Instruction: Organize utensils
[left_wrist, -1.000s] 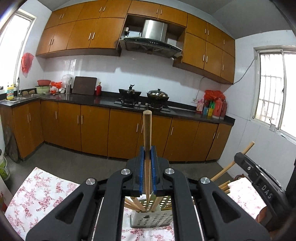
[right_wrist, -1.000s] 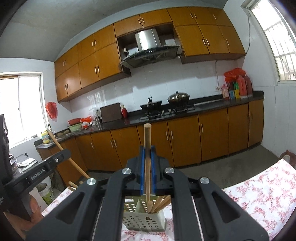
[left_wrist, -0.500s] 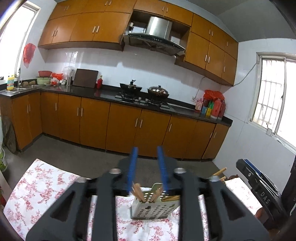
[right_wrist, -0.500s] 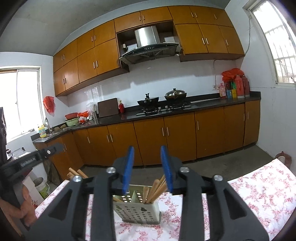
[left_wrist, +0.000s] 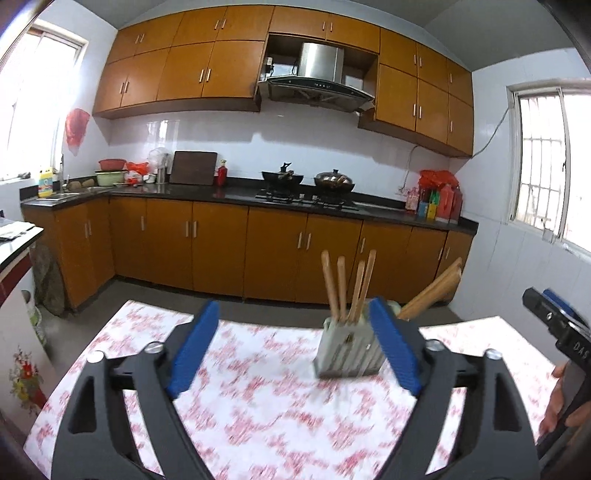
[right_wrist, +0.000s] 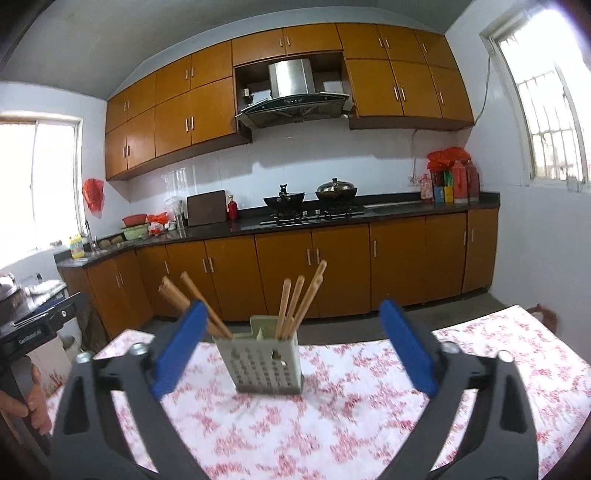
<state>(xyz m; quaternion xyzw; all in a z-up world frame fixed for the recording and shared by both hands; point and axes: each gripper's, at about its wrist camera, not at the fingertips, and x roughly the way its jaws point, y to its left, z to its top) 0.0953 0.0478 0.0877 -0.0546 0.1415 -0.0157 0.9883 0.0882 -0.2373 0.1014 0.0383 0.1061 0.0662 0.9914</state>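
We note both pairs of jaws opening, nothing between them; a second ago each clamped one chopstick. The chopsticks (right_wrist: 295, 306) now stand in the perforated holder (right_wrist: 266, 365) on the floral tablecloth (right_wrist: 369, 424); likely placement done. Left gripper (left_wrist: 295, 347) and right gripper (right_wrist: 291, 347) sit back, near side, pointing slightly downward.

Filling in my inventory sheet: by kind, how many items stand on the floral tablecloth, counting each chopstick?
Utensil holder: 1
Upright chopsticks in it: 4
Leaning chopsticks in its other side: at least 2, too blurred and overlapped for an exact count
Total: at least 7
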